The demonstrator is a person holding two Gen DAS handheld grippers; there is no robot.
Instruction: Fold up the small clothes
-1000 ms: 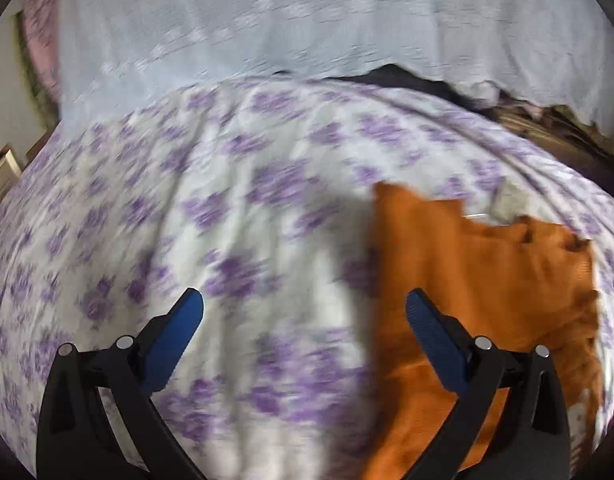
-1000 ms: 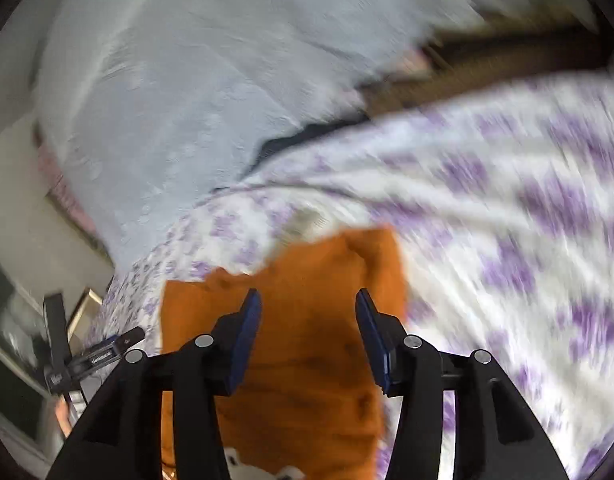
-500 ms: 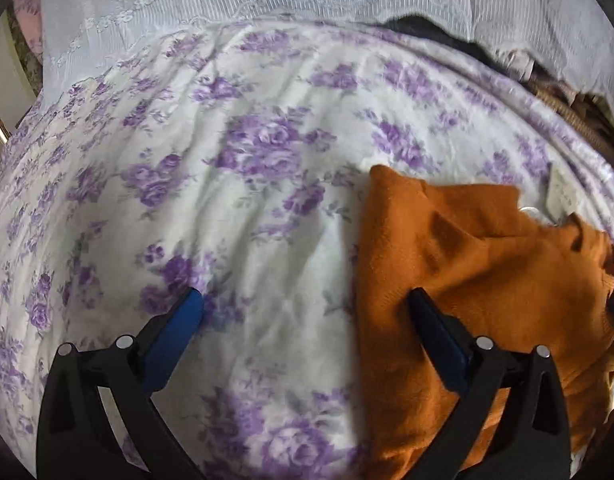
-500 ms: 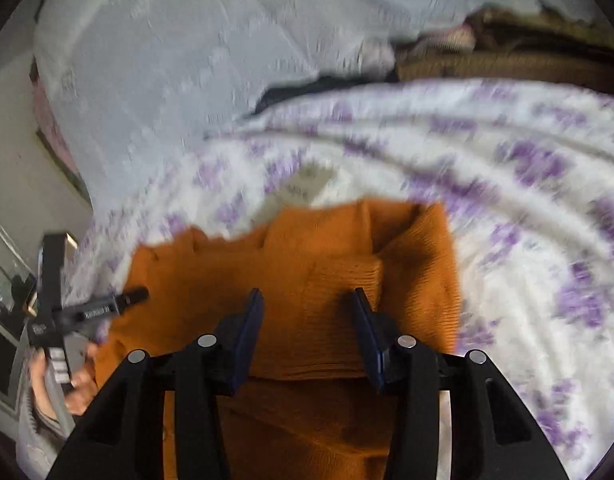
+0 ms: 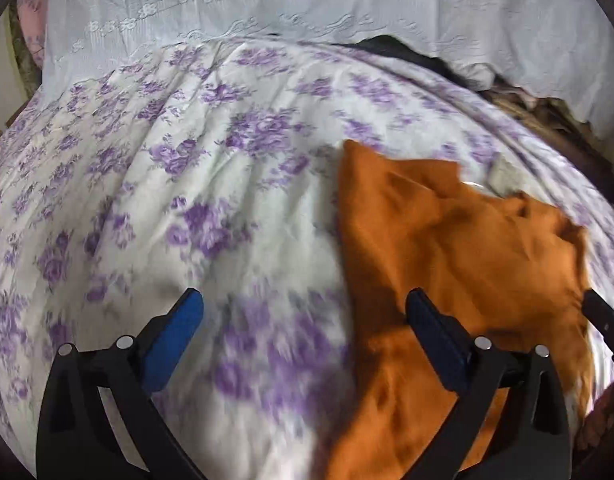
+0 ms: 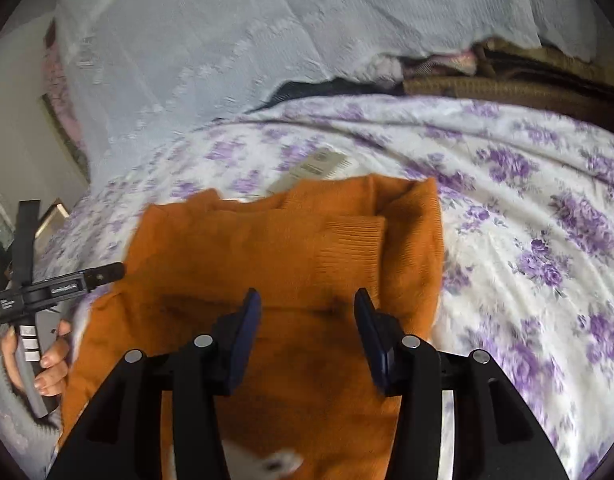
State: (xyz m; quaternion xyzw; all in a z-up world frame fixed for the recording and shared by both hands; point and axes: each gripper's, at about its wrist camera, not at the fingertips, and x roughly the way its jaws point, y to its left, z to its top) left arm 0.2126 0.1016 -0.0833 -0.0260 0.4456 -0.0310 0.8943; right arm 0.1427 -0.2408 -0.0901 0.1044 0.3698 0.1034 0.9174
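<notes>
Both tongs hanging released over the orange sweater [image 6: 291, 248] on the bedsheet [image 5: 187, 200]; right gripper [image 6: 307, 320] widening, best pinching the folded cuff edge squarely; left gripper [image 5: 303, 320] flanking its side edge.

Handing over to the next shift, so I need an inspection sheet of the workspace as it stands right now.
Surface: bed sheet with a purple floral print, wrinkled.
Job's things: orange sweater lying partly folded on the sheet, a ribbed cuff on top; paper tag showing beyond its far edge.
Clutter: dark and brown fabrics at the far edge.
Grippers: left tool open, its right finger over the sweater's edge; right tool open above the sweater, nothing gripped.
Cables: nothing seen.
Surroundings: white lace cloth behind the bed.
</notes>
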